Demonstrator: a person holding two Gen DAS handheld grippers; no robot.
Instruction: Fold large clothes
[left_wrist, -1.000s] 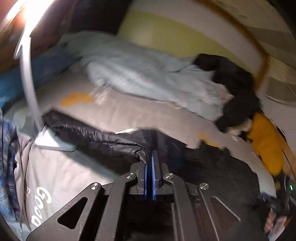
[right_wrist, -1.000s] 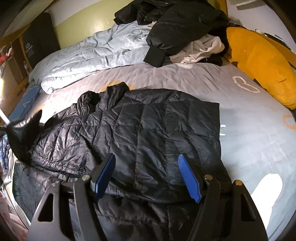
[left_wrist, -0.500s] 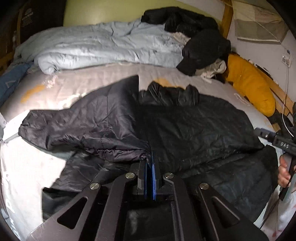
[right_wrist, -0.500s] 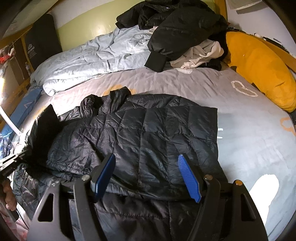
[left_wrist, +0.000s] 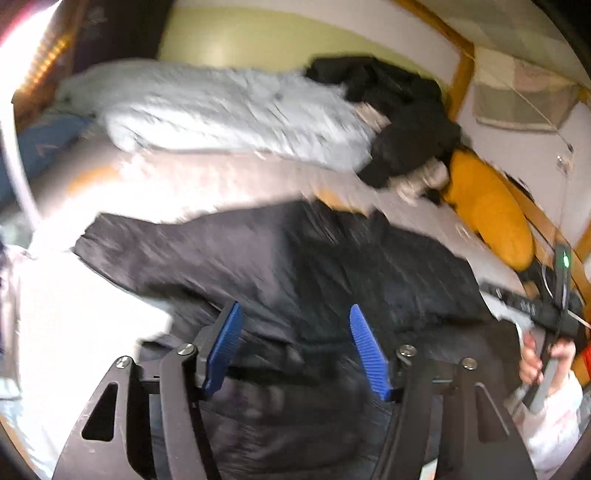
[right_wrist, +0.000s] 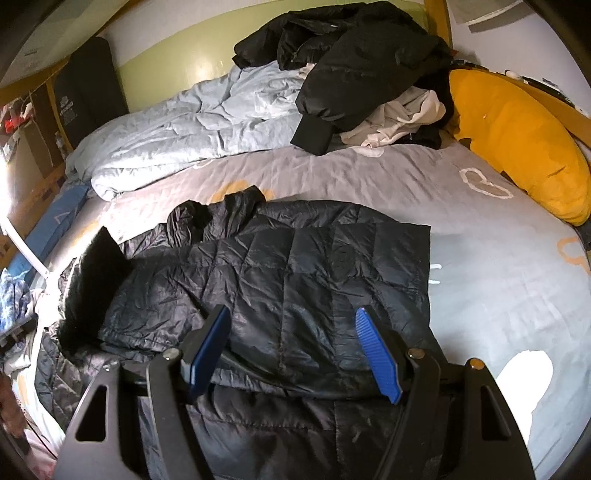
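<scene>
Motion-blurred left wrist view; jacket cut off below.
The black puffer jacket smears beyond the claw; its near hem runs under the fingers, out of frame, possibly folded.

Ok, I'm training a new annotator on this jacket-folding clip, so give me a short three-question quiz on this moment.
1. True or false: the left gripper is clamped on the black puffer jacket.
2. What lies against the right edge of the bed sheet?
A. a blue pillow
B. a yellow pillow
C. a folded towel
3. Fill in: the pile of dark clothes at the far end rests partly on a light ____ duvet.

Key
1. False: its jaws stand wide apart, as do those of the right gripper.
2. B
3. blue
</scene>
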